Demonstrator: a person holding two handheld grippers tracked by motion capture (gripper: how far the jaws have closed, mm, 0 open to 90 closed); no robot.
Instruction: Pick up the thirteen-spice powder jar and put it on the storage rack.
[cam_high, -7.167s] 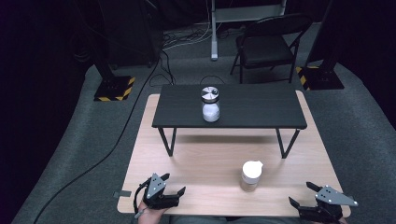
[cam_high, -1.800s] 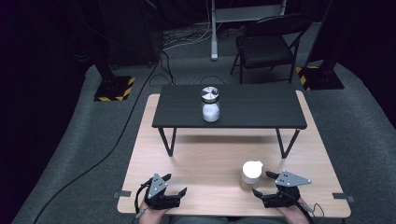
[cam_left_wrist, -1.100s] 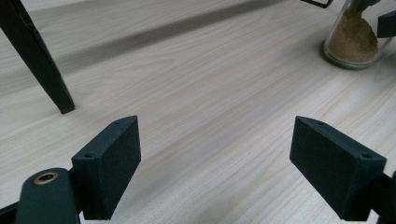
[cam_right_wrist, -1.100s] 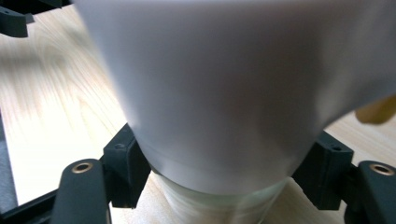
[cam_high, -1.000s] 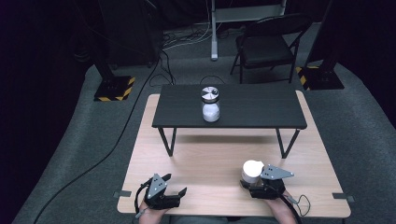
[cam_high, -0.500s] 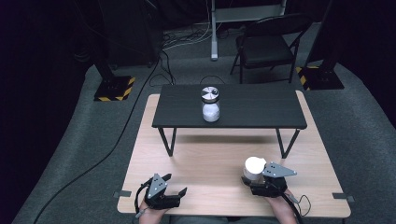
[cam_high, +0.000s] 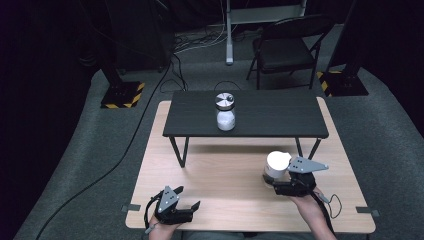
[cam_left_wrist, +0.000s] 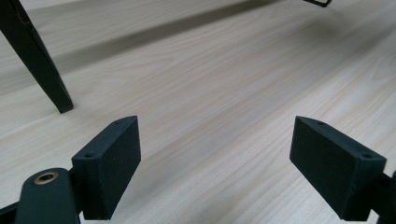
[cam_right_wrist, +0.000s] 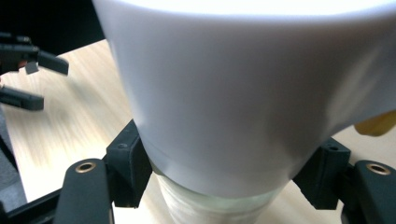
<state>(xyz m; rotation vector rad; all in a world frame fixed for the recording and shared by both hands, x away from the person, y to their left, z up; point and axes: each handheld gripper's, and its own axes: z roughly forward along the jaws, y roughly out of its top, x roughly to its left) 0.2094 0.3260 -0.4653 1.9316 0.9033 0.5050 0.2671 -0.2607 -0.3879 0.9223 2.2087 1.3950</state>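
Observation:
A jar with a wide white lid (cam_high: 276, 165) hangs a little above the wooden table (cam_high: 225, 170), right of centre. My right gripper (cam_high: 274, 183) is shut on it, the jaws clamped on the clear body just under the lid (cam_right_wrist: 243, 93). In the right gripper view the right gripper (cam_right_wrist: 229, 184) shows a pad (cam_right_wrist: 128, 170) on each side of the jar. At the front left, my left gripper (cam_high: 186, 199) rests low over the table. Its jaws (cam_left_wrist: 215, 172) stand open with only bare wood between them.
A low black bench (cam_high: 280, 120) stands across the far half of the table, with a second jar (cam_high: 225, 111) upright on it. One bench leg (cam_left_wrist: 37, 60) is near the left gripper. A folding chair (cam_high: 287, 47) stands on the carpet beyond.
My right gripper came in from the front right corner to the jar, closed on it, and has now raised it off the table. The left gripper has stayed put.

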